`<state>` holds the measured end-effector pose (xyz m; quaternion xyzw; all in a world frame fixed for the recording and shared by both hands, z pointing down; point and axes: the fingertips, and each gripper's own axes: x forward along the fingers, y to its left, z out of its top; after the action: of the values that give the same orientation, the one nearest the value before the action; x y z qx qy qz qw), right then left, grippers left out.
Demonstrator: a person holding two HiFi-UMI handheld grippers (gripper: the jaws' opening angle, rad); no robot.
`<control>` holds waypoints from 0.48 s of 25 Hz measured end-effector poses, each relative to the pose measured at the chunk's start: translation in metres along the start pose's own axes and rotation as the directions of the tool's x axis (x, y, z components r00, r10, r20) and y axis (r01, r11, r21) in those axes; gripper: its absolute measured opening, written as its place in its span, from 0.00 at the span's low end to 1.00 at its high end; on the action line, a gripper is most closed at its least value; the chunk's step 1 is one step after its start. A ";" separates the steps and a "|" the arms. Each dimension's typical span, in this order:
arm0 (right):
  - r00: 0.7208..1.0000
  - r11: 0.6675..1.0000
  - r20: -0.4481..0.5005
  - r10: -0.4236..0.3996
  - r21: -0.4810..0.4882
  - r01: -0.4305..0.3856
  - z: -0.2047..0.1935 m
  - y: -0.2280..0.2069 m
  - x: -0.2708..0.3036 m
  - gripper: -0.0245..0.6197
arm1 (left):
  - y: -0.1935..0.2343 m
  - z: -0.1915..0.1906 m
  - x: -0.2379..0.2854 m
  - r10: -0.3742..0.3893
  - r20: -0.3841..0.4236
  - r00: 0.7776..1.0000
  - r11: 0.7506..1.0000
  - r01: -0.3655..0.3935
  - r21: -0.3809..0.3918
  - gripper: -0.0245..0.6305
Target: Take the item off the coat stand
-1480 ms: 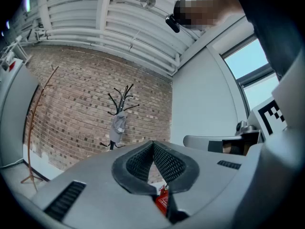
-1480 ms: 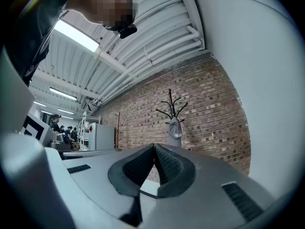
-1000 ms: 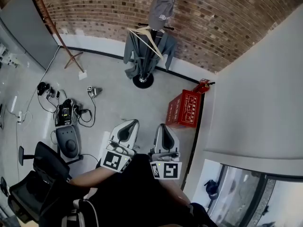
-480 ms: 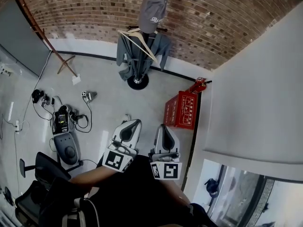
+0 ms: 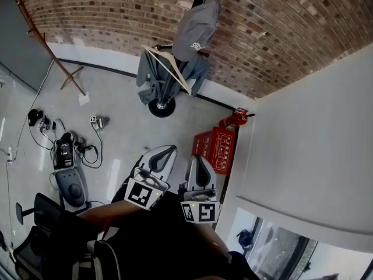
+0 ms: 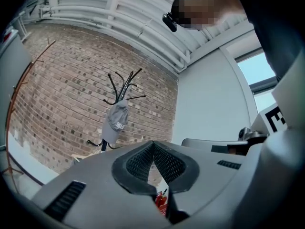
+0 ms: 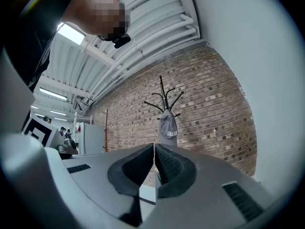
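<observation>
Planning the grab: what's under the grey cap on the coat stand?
Below the grey baseball cap, a wooden hanger and a grey-blue garment; the garment covers the pole down to the round black base.

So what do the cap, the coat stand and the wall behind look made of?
Cap: soft grey fabric, matte, creased, with pale lettering. Coat stand: likely black-painted metal, given thin curved hooks and disc base. Wall: rough red-brown brick with mortar lines.

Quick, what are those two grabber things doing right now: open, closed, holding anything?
Left gripper: closed, holding nothing.
Right gripper: closed, holding nothing.
</observation>
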<state>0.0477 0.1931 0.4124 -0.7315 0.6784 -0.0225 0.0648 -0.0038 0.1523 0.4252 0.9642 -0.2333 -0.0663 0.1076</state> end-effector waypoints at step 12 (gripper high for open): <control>0.999 1.000 0.030 -0.017 0.010 0.016 0.012 -0.006 0.121 0.07 | 0.092 0.031 0.067 -0.018 0.002 1.000 1.000 0.018 -0.019 0.07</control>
<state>0.0645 0.0740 0.3941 -0.7370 0.6711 -0.0155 0.0784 0.0095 0.0360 0.4120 0.9651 -0.2239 -0.0702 0.1162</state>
